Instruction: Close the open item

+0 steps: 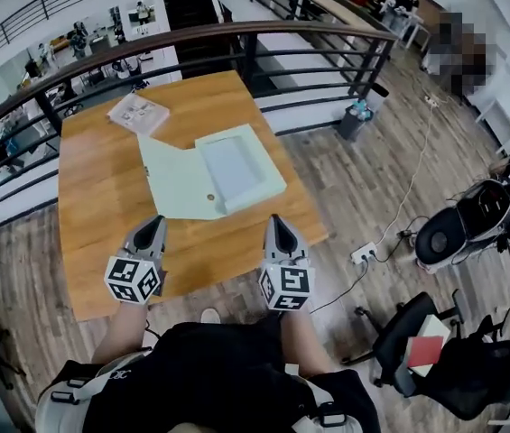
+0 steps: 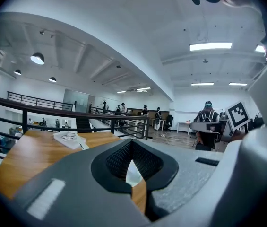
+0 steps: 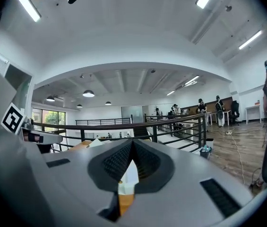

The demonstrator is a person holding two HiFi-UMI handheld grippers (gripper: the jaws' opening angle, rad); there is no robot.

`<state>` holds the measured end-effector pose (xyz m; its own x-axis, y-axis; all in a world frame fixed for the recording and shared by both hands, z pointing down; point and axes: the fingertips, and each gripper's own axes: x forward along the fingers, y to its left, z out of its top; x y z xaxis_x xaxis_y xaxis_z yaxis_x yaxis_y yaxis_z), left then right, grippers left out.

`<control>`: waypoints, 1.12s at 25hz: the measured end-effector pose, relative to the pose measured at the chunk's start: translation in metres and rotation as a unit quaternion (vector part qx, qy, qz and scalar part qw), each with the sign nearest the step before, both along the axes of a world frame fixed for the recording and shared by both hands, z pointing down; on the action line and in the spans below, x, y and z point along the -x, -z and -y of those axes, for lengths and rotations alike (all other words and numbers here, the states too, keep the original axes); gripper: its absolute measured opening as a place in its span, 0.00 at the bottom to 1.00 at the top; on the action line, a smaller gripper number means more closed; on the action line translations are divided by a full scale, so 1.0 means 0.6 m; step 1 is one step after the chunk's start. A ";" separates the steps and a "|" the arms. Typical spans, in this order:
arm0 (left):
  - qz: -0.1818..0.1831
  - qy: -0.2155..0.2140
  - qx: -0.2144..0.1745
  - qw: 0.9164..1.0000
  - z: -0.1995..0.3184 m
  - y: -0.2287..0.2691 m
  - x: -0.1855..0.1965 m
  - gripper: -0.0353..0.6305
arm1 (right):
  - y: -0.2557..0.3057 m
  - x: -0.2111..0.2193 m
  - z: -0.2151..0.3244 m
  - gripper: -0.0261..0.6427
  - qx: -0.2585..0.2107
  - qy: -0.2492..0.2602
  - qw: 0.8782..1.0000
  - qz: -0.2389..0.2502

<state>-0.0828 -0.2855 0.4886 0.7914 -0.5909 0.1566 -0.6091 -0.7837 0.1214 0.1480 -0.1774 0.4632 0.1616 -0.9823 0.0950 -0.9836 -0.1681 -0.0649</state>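
This is a big office on an upper floor. A black railing point(image 1: 236, 39) runs along the far side. Past it, lower down on the far left, are more desks point(image 1: 83, 43). A wooden table point(image 1: 101, 206) stands on a wood floor point(image 1: 372, 179). Office chairs point(image 1: 467, 224) sit on the right. Long lights point(image 2: 211, 46) shine on the white ceiling.

A wooden table point(image 1: 101, 179) stands on plank floor point(image 1: 363, 179), with a dark curved railing point(image 1: 191, 36) at twelve o'clock. A black office chair point(image 1: 471, 382) sits at four o'clock; strip lights point(image 2: 210, 46) glow overhead.
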 end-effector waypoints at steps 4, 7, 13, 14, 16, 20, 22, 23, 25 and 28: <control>0.002 0.066 0.006 0.998 0.025 -0.015 0.013 0.06 | -0.013 -0.037 0.059 0.05 0.005 0.041 0.999 0.000; 0.005 0.116 0.013 0.993 0.035 -0.028 0.009 0.06 | -0.012 -0.064 0.097 0.05 -0.002 0.085 0.996 -0.002; 0.022 0.202 0.011 0.979 0.043 -0.033 -0.017 0.06 | -0.061 -0.139 0.185 0.05 0.025 0.158 0.987 0.004; 0.025 0.216 0.012 0.976 0.047 -0.036 -0.020 0.06 | -0.069 -0.150 0.199 0.05 0.028 0.167 0.986 0.004; 0.026 0.243 0.014 0.970 0.053 -0.038 -0.029 0.06 | -0.079 -0.170 0.220 0.05 0.031 0.191 0.981 0.004; 0.028 0.297 0.018 0.954 0.048 -0.042 -0.042 0.06 | -0.102 -0.194 0.247 0.05 0.040 0.249 0.968 0.012; 0.035 0.315 0.019 0.948 0.046 -0.044 -0.051 0.06 | -0.112 -0.206 0.260 0.05 0.045 0.266 0.963 0.014; 0.041 0.321 0.018 0.946 0.045 -0.044 -0.055 0.06 | -0.116 -0.212 0.266 0.05 0.046 0.272 0.961 0.013; 0.054 0.331 0.016 0.942 0.043 -0.044 -0.059 0.06 | -0.121 -0.221 0.275 0.05 0.048 0.277 0.960 0.012; 0.063 0.345 0.017 0.936 0.038 -0.045 -0.048 0.06 | -0.132 -0.223 0.280 0.05 0.055 0.272 0.961 0.014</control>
<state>-0.0542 -0.3086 0.5154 0.1977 -0.9478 0.2503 -0.9801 -0.1959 0.0320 0.2818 -0.3453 0.5422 -0.3763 -0.9045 0.2008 -0.9262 0.3622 -0.1046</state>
